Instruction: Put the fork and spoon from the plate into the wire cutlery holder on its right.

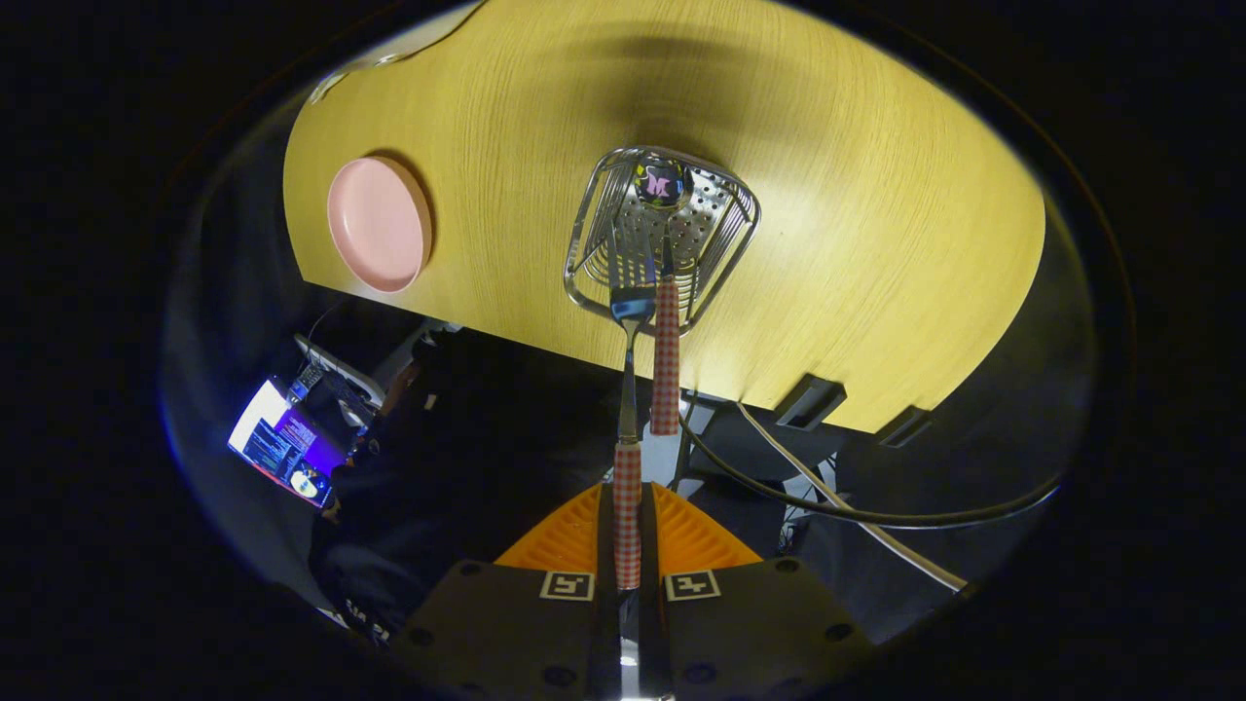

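Observation:
My gripper (628, 511) is shut on the fork (631, 292), with its red-checked handle pinched between the two orange fingers (565, 540). The fork points away from me, and its tines hang over the near rim of the wire cutlery holder (725, 248). A second utensil with the same red-checked handle, the spoon (666, 350), stands in the holder just right of the fork, its bowl hidden inside. The pink plate (378, 224) lies bare on the wooden table (876, 224), left of the holder.
The table's near edge runs just below the holder. Under it hang black and white cables (857, 516) to the right. A person in dark clothes (458, 458) sits to the left beside a lit screen (282, 443).

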